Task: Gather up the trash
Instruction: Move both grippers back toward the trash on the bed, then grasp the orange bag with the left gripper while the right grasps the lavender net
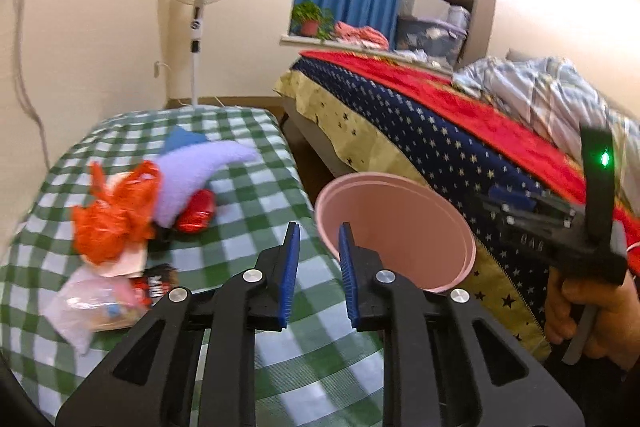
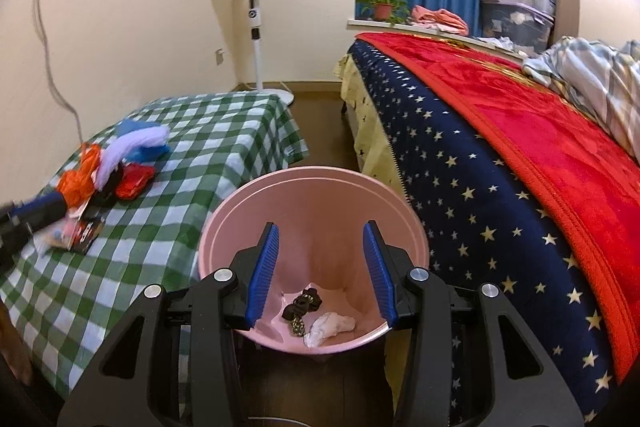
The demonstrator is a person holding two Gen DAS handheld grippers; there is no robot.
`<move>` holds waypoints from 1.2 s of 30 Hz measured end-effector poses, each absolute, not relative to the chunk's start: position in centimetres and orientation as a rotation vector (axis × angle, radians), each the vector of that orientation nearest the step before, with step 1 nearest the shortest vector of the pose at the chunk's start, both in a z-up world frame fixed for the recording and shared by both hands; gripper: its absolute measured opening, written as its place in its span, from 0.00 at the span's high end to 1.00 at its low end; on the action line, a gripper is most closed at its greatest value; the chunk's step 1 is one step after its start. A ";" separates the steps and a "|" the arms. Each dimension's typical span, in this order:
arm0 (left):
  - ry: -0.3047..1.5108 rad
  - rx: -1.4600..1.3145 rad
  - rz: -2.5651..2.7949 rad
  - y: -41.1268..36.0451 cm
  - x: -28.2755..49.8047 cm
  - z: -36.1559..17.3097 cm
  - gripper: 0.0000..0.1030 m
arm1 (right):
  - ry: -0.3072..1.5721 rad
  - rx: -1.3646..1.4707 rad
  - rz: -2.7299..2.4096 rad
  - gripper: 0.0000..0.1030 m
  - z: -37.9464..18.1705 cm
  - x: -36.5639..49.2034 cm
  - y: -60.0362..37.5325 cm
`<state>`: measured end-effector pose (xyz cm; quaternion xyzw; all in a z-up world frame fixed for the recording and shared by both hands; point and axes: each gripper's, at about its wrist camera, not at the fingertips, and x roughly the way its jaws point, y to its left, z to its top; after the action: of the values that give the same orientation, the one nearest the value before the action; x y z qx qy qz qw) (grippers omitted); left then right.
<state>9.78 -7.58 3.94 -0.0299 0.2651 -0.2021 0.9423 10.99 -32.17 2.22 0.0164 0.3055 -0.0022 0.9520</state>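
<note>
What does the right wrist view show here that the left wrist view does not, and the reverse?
Only the right wrist view looks down into the pink bin: a dark scrap and a white wad lie at its bottom, under the open, empty right gripper.

Only the left wrist view shows the hand gripping the right tool, and the open, empty left gripper.

Both show the checked cloth with the orange bag and wrappers heaped on it.

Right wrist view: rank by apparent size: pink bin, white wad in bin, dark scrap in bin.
1. pink bin, by far largest.
2. white wad and dark scrap: look alike in size, no ranking.
</note>
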 end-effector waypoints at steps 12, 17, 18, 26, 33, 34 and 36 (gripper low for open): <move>0.532 -0.206 -0.257 -1.8 8.7 2.5 0.85 | 0.589 0.089 0.067 0.57 5.6 9.4 -28.6; 0.520 -0.199 -0.207 -0.7 9.2 2.1 0.85 | 0.558 0.199 0.130 0.59 7.5 10.7 -26.0; 0.519 -0.199 -0.199 -0.5 9.2 2.0 0.85 | 0.559 0.210 0.144 0.59 7.7 11.1 -25.4; 0.524 -0.246 -0.092 2.8 10.6 1.1 0.85 | 0.578 0.236 0.252 0.60 8.0 15.6 -19.8; 0.528 -0.265 -0.025 5.0 12.1 0.3 0.85 | 0.643 0.286 0.293 0.60 5.9 19.9 -17.9; 0.529 -0.269 -0.018 5.2 12.4 0.2 0.85 | 0.653 0.296 0.297 0.60 5.5 20.5 -17.7; 0.532 -0.273 -0.006 5.5 13.0 0.1 0.85 | 0.671 0.319 0.302 0.57 4.8 22.0 -17.6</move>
<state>12.95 5.50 0.07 -0.1347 0.2622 -0.0031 0.9556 22.00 -17.61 4.82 0.1555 0.3264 0.1469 0.9207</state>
